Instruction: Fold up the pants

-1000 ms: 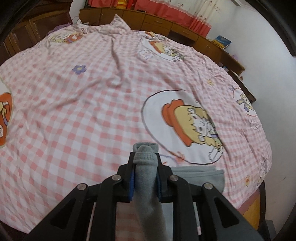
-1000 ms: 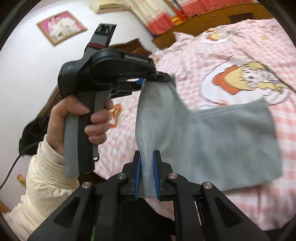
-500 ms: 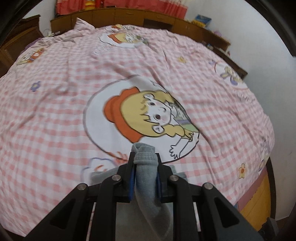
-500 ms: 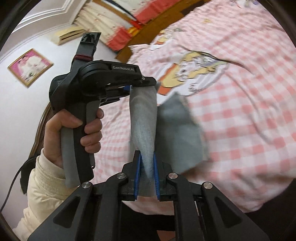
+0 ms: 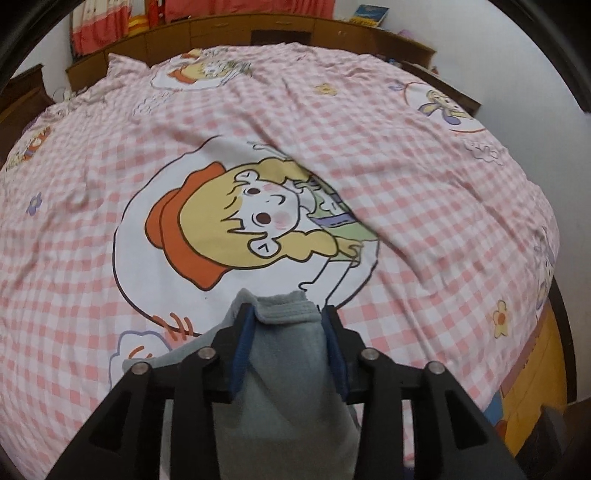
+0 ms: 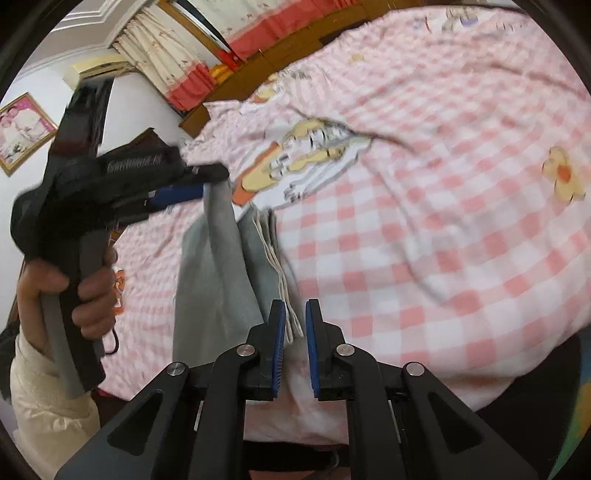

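The grey pants [image 6: 221,266] hang folded over above the near edge of the bed. In the left wrist view my left gripper [image 5: 290,314] has its jaws spread wide with the pants' hem [image 5: 286,354] still bunched between them. In the right wrist view the left gripper [image 6: 207,181] holds the cloth up at the left. My right gripper [image 6: 294,314] is open with a clear gap, and the cloth's edge lies just against its left pad [image 6: 279,332].
The bed is covered by a pink checked quilt [image 5: 424,177] with cartoon girl prints [image 5: 236,221]. Wooden cabinets [image 5: 258,31] run along the far wall. The bed's right edge and an orange floor [image 5: 532,369] show at lower right.
My right gripper has opened and let go of the pants. The left gripper's jaws have spread wider around the cloth. Both grippers swung over the bed towards the cartoon print.
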{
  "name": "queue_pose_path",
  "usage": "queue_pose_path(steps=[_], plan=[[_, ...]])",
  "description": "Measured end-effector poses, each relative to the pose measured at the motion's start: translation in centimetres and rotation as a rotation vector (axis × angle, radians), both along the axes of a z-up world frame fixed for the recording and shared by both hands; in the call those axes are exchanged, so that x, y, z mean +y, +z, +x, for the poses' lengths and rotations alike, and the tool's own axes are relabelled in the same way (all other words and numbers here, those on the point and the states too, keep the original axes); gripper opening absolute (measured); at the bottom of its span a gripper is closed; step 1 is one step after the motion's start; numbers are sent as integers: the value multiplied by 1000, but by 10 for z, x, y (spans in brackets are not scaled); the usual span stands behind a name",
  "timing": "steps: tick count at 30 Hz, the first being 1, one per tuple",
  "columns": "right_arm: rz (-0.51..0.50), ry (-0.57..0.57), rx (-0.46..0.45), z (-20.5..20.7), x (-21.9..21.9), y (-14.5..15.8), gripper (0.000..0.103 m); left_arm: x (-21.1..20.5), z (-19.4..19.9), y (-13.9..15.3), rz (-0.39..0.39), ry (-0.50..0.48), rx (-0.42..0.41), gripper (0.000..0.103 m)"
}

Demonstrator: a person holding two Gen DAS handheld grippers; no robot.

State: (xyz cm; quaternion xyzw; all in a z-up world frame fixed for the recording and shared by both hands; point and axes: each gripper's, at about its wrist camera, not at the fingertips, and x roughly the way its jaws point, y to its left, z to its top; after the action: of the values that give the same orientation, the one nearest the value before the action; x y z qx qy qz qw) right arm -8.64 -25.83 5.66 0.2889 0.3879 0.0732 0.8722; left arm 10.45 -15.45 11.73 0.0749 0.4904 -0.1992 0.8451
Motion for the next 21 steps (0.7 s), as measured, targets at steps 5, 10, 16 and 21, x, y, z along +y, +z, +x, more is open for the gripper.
queue_pose_path(steps=[5,10,16,21], plan=[[-43,94,-112,1,19,25,14,20,-16,15,-56,13,-20,50],[-143,188,-150,11,48,36,15,53,-41,29,-67,63,-88,56],[-197,101,-24,44,45,8,48,102,-79,29,-86,128,-142,63],[0,128,72,65,31,-27,48,146,-92,2,-166,217,-90,66]])
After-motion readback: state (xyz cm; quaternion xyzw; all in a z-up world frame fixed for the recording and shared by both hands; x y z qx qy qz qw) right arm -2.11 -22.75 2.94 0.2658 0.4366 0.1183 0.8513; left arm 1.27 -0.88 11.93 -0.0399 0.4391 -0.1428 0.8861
